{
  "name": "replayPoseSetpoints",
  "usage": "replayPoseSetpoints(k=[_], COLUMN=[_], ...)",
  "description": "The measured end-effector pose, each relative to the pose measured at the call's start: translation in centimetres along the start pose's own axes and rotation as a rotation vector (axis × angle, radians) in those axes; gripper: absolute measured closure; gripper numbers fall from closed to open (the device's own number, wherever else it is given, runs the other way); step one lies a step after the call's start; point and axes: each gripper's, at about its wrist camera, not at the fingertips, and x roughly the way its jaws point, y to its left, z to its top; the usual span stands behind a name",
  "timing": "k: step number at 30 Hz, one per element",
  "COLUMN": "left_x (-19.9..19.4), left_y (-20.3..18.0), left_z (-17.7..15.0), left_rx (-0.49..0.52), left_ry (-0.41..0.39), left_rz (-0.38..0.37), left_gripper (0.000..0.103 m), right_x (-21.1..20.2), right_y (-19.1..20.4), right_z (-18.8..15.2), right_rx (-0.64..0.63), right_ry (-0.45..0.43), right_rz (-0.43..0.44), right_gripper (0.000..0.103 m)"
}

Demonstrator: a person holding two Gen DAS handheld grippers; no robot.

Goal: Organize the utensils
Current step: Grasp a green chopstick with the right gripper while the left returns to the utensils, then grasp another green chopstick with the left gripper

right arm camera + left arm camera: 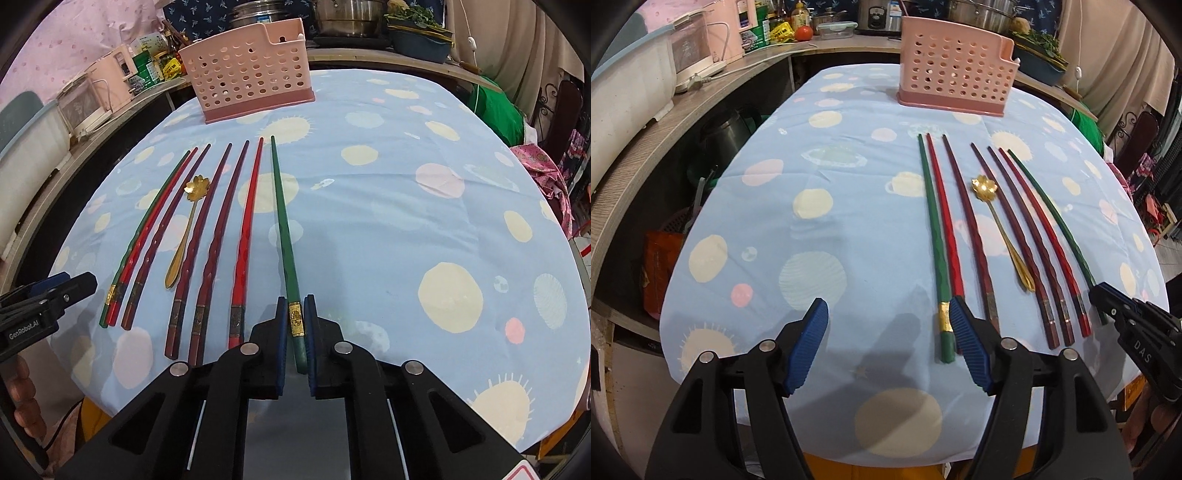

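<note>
Right tongs (295, 314) gripping a green chopstick (282, 221) on the counter (388, 221); left tongs (888, 314) standing open

The right tongs are pressing both blue pads on the near end of the rightmost green chopstick, at its gold band, while the rest of it is lying flat on the blue spotted cloth. The left tongs are gaping wide over the near left of the row with nothing between the pads, the right pad sitting just beside the other green chopstick (932, 229). Red and dark chopsticks and a gold spoon (188, 229) are lying side by side between them, and the pink holder (251, 85) is standing at the far side
</note>
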Motion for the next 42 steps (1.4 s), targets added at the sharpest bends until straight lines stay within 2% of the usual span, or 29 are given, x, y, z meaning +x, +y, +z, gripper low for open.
replayPoseSetpoints(k=[12, 20, 23, 27, 32, 42], left_x=[1.4, 1.9, 1.7, 1.6, 1.6, 1.5], left_y=[-0.6, -0.9, -0.8, -0.5, -0.2, 0.0], left_z=[-0.6, -0.6, -0.6, -0.5, -0.5, -0.3], left_rx=[0.004, 0.017, 0.018, 0.016, 0.012, 0.007], left_ry=[0.041, 0.031, 0.025, 0.022, 0.024, 0.039], left_rz=[0.001, 0.033, 0.037, 0.034, 0.023, 0.008], left_gripper=[0.041, 0.043, 0.052, 0.075, 0.091, 0.096], right_x=[0.0, -0.1, -0.1, -0.1, -0.1, -0.2], right_y=[-0.2, -0.3, -0.2, -0.2, -0.2, -0.3], right_z=[-0.1, -0.1, -0.1, -0.1, -0.1, 0.0], right_rx=[0.014, 0.014, 0.015, 0.014, 0.014, 0.022], right_ry=[-0.002, -0.004, -0.005, -0.006, -0.006, -0.006], right_rz=[0.010, 0.009, 0.008, 0.006, 0.006, 0.013], right_gripper=[0.095, 0.095, 0.095, 0.095, 0.095, 0.095])
